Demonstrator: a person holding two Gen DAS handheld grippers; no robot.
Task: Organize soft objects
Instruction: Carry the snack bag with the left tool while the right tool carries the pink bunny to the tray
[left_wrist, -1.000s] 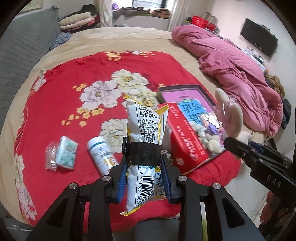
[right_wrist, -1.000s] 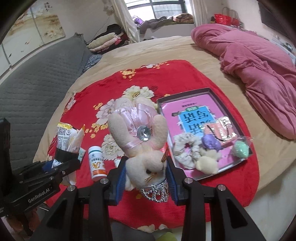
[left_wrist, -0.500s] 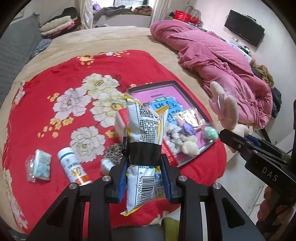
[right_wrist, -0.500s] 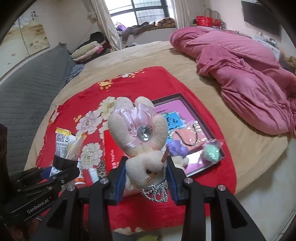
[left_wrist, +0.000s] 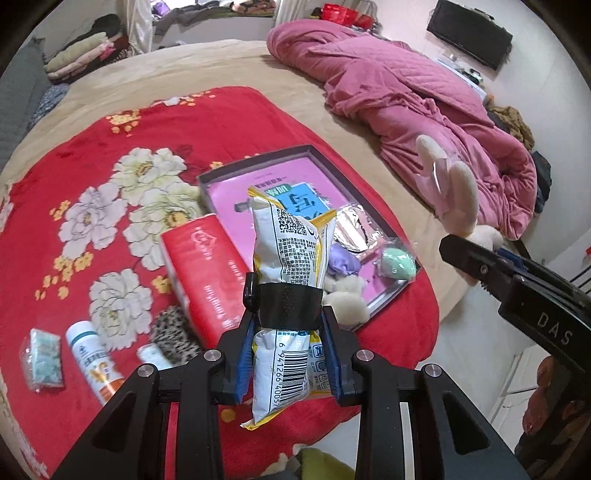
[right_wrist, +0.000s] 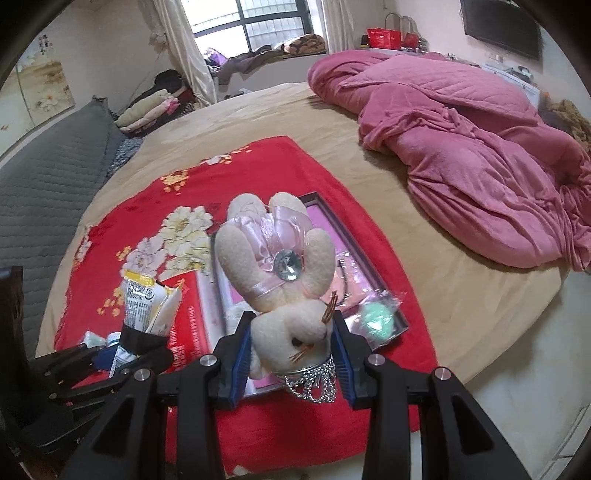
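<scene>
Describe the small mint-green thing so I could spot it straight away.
Start at the red flowered blanket on the bed, then find the dark-rimmed tray with the pink bottom. The mint-green puff lies in the tray's corner nearest the bed's edge, in clear wrapping, the only green thing beside a purple one.

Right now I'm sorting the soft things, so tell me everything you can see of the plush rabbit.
The plush rabbit is cream-coloured and fuzzy, with a pink satin ribbon and a large clear gem between its long ears. It has a dark eye, thin copper whiskers and a silver beaded crown at the head. The right claw grips it by the head, blue pads pressing both sides, ears pointing up and away. It hangs in the air above the red flowered blanket, touching nothing else.
</scene>
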